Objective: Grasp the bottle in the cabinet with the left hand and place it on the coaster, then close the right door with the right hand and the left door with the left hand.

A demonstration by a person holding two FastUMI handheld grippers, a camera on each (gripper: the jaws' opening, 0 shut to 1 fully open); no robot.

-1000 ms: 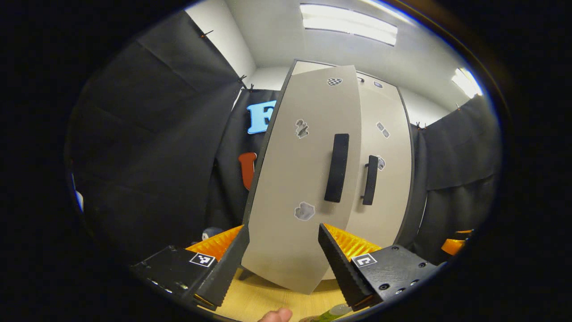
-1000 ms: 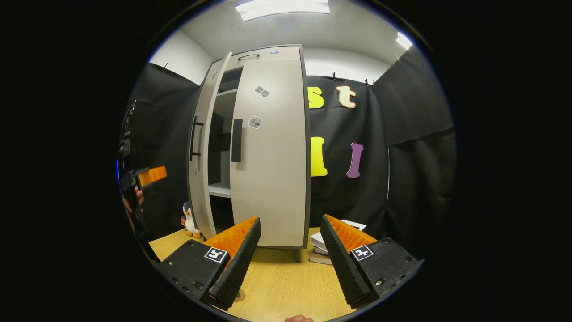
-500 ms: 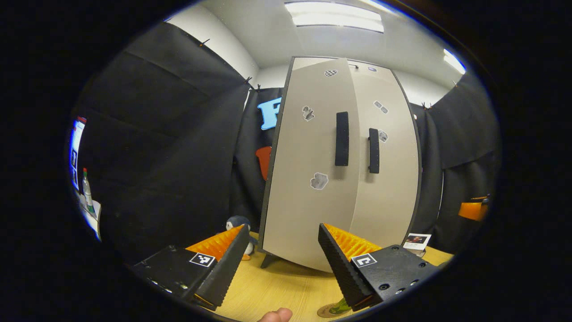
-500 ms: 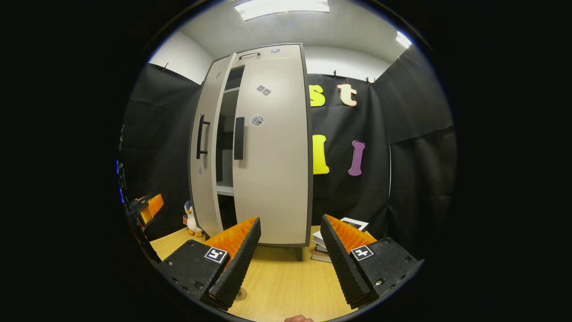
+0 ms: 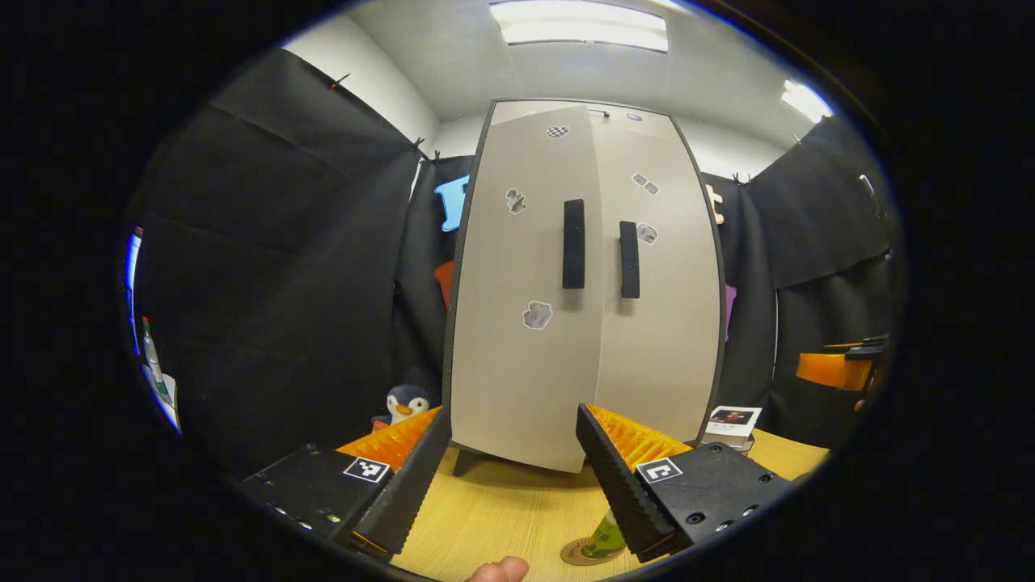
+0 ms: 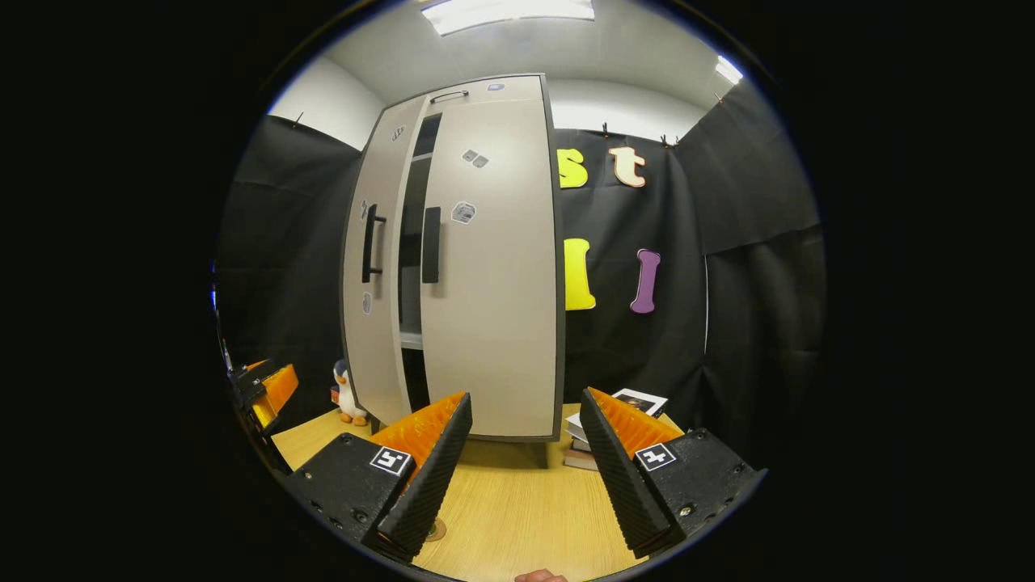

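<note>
Here, in the left gripper view, the left tongs [image 5: 501, 469] are released facing the nearly closed left door [image 5: 525, 291]; the bottle [image 5: 605, 535] sits on its coaster [image 5: 576, 554]. In the right gripper view, the right tongs [image 6: 521, 461] are released too, and a gap shows beside the right door [image 6: 493, 275]: push the left door flat, gently.

Beige cabinet [image 5: 566, 356] with black handles [image 5: 573, 243]; pale wood table [image 6: 517, 517].

Black-curtained booth under ceiling strip lights

Black cloth [image 6: 728, 267] hangs on every side below a white wall [image 5: 364, 77] and ceiling; bright light panels [image 5: 578, 24] glow overhead. A pale wooden tabletop [image 6: 517, 517] carries a toy penguin [image 5: 402, 402] and stacked books [image 6: 586, 440].
</note>
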